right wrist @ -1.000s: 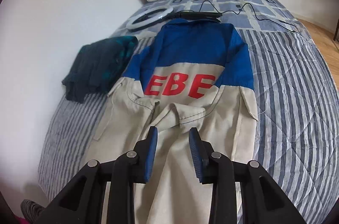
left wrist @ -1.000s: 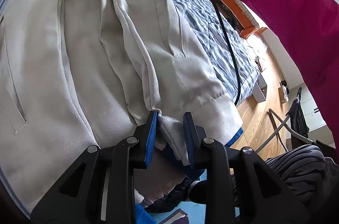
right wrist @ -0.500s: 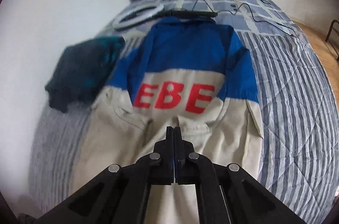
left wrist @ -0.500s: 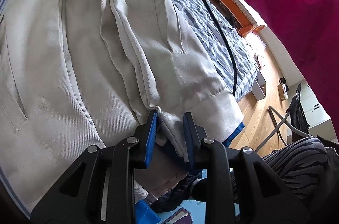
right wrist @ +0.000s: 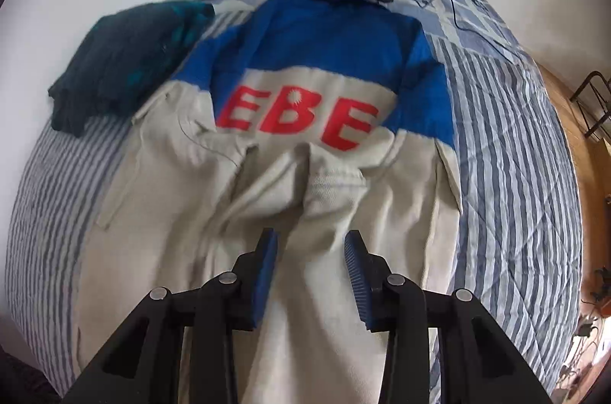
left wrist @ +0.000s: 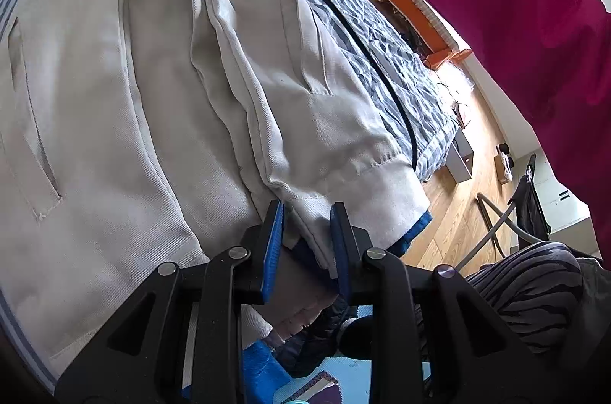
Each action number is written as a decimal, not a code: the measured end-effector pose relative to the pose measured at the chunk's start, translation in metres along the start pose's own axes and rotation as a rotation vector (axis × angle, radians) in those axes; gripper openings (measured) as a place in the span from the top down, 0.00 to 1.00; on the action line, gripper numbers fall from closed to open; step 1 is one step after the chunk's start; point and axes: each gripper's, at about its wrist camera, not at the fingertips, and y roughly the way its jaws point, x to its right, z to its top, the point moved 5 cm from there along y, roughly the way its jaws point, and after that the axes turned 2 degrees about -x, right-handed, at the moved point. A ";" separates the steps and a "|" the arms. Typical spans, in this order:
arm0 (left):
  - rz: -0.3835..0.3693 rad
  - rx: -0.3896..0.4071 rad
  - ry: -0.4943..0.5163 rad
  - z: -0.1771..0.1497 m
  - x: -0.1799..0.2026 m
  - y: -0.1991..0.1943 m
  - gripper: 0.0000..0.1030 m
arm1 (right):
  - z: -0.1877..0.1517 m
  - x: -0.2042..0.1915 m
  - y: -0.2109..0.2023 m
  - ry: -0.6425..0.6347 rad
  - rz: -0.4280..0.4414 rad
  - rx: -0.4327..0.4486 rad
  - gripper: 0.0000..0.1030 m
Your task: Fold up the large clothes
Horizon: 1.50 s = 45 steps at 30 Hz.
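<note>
Beige and blue jacket (right wrist: 290, 213) flat on striped bed (right wrist: 515, 175), left tool (left wrist: 305, 232) holding its hem edge, right tool (right wrist: 310, 262) wide above it

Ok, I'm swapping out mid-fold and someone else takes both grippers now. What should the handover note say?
Left gripper: jaws part-closed around the jacket's hem edge beside the sleeve cuff; a firm pinch can't be confirmed.
Right gripper: jaws open, empty, above the jacket's lower half.
Jacket: flat on the striped bed, back up, both sleeves folded in.
Left to do: fold the body up; it is still full length.
</note>
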 end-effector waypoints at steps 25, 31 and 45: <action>-0.037 0.081 -0.055 -0.004 -0.004 -0.043 0.76 | -0.072 0.026 -0.100 0.179 0.355 0.173 0.70; -0.067 0.157 -0.182 0.026 -0.038 -0.072 0.67 | -0.192 0.011 -0.131 0.170 0.317 0.117 0.72; 0.003 0.192 -0.389 0.088 -0.094 -0.068 0.56 | -0.315 -0.077 -0.129 0.036 0.290 0.043 0.39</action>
